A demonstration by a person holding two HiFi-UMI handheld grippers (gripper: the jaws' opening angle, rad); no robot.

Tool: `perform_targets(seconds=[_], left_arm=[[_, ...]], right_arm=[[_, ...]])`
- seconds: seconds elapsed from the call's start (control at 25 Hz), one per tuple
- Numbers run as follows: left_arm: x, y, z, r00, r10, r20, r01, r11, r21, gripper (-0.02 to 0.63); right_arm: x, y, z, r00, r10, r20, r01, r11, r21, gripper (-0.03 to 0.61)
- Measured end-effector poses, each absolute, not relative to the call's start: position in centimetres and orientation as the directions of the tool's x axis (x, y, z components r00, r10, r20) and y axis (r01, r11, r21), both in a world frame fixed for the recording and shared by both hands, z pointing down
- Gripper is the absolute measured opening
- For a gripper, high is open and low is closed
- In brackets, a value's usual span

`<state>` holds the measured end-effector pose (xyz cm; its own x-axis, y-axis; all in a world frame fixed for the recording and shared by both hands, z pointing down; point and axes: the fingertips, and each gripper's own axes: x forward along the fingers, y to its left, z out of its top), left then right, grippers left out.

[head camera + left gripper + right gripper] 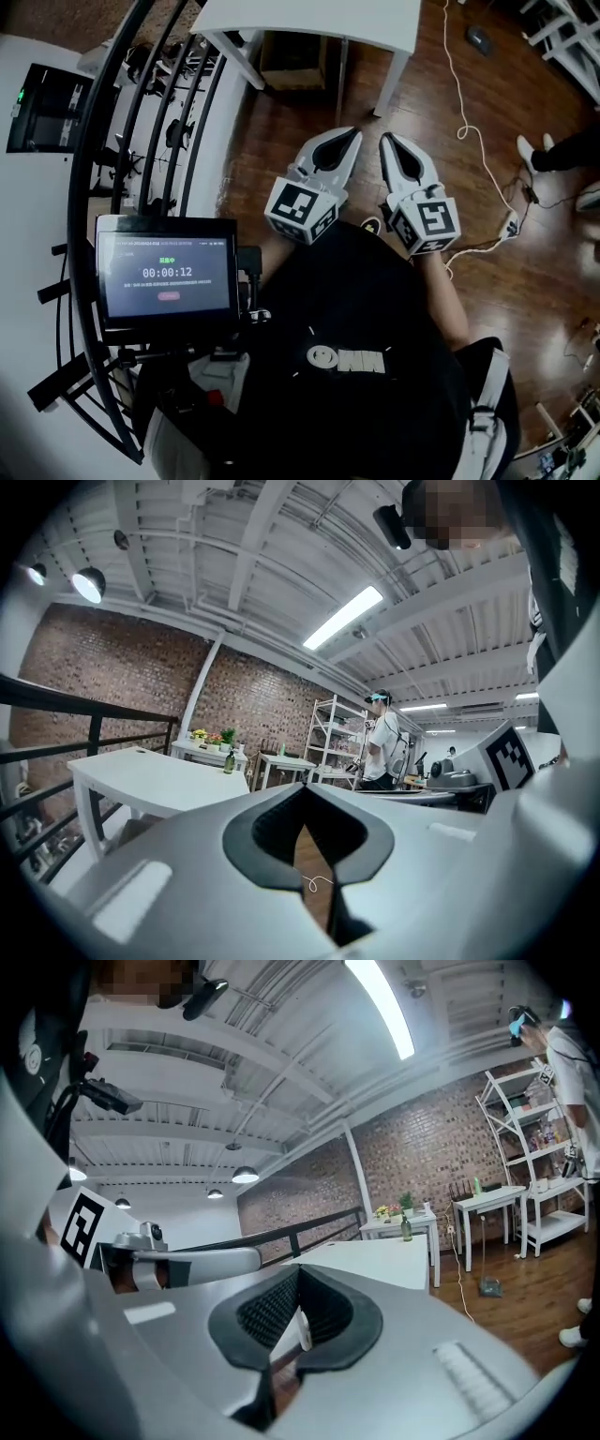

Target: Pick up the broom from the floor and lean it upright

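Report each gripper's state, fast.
Left gripper: closed, holding nothing.
Right gripper: closed, holding nothing.

— What's on the floor (pixel 309 122)?
— It's wood boards. A white table (pixel 309 19) stands at the top, with a brown box (pixel 292 58) under it.
— Anything else?
— A white cable (pixel 459 89) snakes down the right side (loose, looping), passing near a small dark thing (pixel 479 37).

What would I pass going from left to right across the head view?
The timer screen → left gripper → right gripper → white shoe of a person standing at the right edge.
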<state>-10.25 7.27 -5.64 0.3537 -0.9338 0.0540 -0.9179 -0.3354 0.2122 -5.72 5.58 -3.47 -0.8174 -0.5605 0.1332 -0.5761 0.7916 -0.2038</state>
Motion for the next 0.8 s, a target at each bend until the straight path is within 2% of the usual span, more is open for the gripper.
perform_targets(seconds=[0.8], left_arm=[[-8.7,7.2,-6.6,0.393,-0.919,0.042,-0.911,-0.382,0.158,0.017]], right_arm=[[-6.2,6.1,-4.3,-0.810,-0.570,0.138,-0.586,0.797,-0.146,0.000]])
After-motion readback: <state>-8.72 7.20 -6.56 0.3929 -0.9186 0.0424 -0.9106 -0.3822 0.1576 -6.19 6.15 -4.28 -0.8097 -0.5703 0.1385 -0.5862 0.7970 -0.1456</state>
